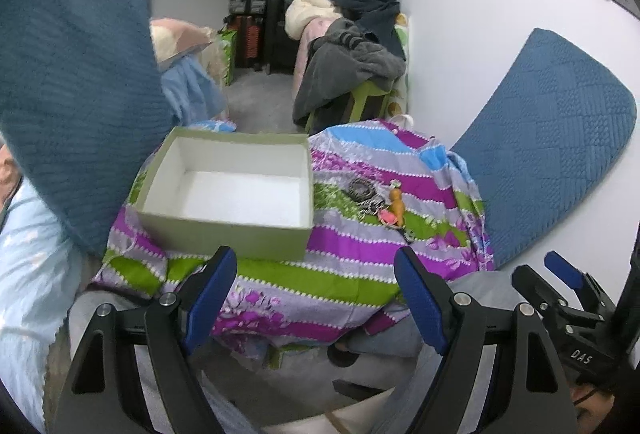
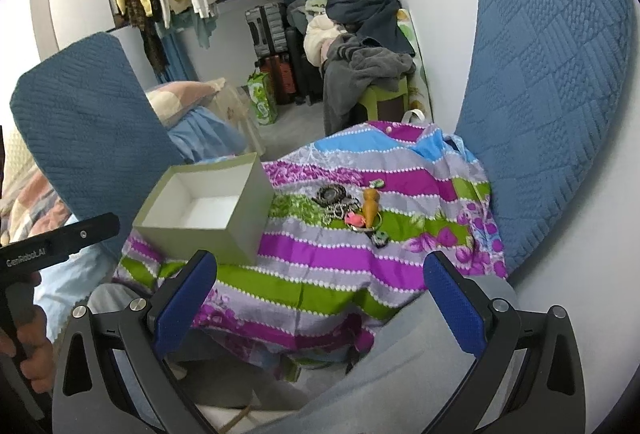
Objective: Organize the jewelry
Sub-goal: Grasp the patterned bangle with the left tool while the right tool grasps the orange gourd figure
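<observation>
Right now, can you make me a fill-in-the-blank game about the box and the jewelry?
1. The box has ____ inside it.
2. The jewelry pile lies on the striped cloth, to the ____ of the box.
3. The carrot-shaped charm is colored ____.
4. The left gripper and right gripper are both ____.

Missing words: nothing; right; orange; open

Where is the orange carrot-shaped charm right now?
In both views the orange carrot-shaped charm lies on the striped cloth, right of the open grey-green cardboard box, amid the jewelry pile.
</observation>
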A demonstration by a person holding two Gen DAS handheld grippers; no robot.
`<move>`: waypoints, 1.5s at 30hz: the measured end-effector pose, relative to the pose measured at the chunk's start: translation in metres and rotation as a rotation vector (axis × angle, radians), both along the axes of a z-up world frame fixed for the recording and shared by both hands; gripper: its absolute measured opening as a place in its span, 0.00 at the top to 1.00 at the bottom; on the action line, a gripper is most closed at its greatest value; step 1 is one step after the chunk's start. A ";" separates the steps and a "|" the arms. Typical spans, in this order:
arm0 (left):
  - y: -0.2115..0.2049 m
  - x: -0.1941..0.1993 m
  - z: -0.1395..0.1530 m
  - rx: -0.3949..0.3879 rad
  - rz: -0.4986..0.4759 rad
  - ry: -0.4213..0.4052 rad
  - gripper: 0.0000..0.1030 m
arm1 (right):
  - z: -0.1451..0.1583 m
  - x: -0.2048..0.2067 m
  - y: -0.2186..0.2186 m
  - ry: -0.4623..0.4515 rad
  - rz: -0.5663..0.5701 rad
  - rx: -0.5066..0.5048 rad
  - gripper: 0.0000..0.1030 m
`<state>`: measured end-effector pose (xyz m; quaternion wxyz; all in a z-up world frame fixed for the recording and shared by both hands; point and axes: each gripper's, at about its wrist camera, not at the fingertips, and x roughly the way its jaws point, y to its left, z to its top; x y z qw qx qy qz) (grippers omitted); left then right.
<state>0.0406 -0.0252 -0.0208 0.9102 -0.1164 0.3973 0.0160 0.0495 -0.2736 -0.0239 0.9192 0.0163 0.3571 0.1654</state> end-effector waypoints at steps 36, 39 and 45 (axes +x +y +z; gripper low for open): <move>-0.053 0.220 -0.140 -0.161 -0.131 0.123 0.57 | -0.157 0.208 -0.028 0.094 0.030 0.079 0.49; -0.064 0.236 -0.156 -0.145 -0.143 0.140 0.59 | -0.170 0.221 -0.029 0.124 0.030 0.058 0.49; -0.067 0.265 -0.192 -0.185 -0.134 0.197 0.66 | -0.194 0.243 -0.025 0.191 0.069 0.031 0.49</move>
